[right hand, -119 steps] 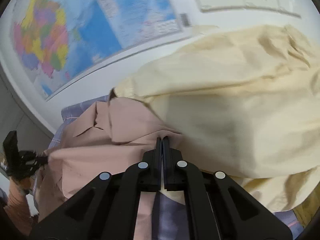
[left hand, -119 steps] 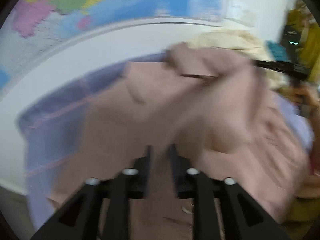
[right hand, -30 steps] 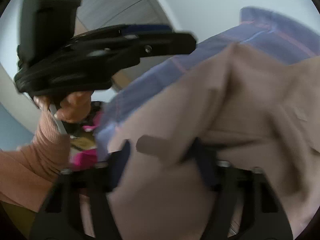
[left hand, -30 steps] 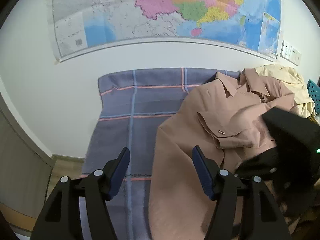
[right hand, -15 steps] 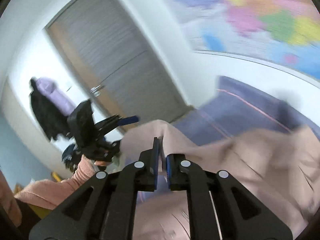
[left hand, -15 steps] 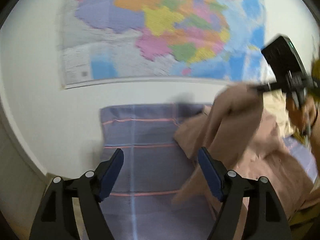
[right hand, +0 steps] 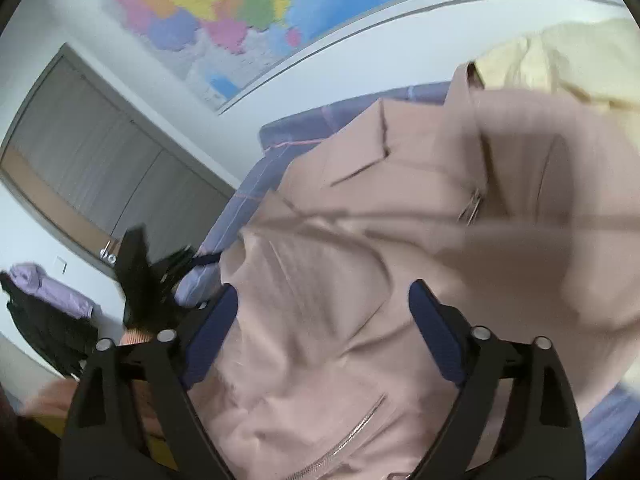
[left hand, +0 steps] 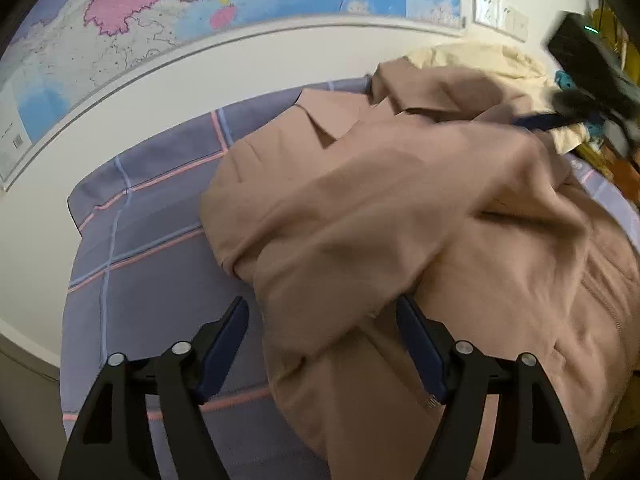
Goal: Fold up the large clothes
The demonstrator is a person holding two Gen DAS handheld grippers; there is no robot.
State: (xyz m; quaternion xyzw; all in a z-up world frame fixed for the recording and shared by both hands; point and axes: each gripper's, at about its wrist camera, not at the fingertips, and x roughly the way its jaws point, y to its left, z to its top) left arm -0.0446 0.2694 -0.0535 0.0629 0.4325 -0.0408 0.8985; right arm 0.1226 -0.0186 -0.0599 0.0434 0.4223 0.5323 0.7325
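A dusty-pink jacket (left hand: 400,208) lies rumpled on a blue-grey checked cloth (left hand: 152,248), its collar toward the wall and a sleeve folded across its front. It also fills the right wrist view (right hand: 380,280), where its zipper shows near the bottom. My left gripper (left hand: 322,332) is open, with the jacket's near fold between its fingers. My right gripper (right hand: 322,320) is open just above the jacket; it also shows in the left wrist view (left hand: 560,116) at the far right.
A cream-yellow garment (left hand: 480,60) is heaped behind the jacket by the wall; it also shows in the right wrist view (right hand: 568,64). A large map (left hand: 200,0) hangs on the white wall. A grey door (right hand: 92,168) stands to the left.
My right gripper was shut on the jacket half a second ago and held it up; now it is open and the jacket has dropped across the cloth. My left gripper stayed open and moved closer to the jacket.
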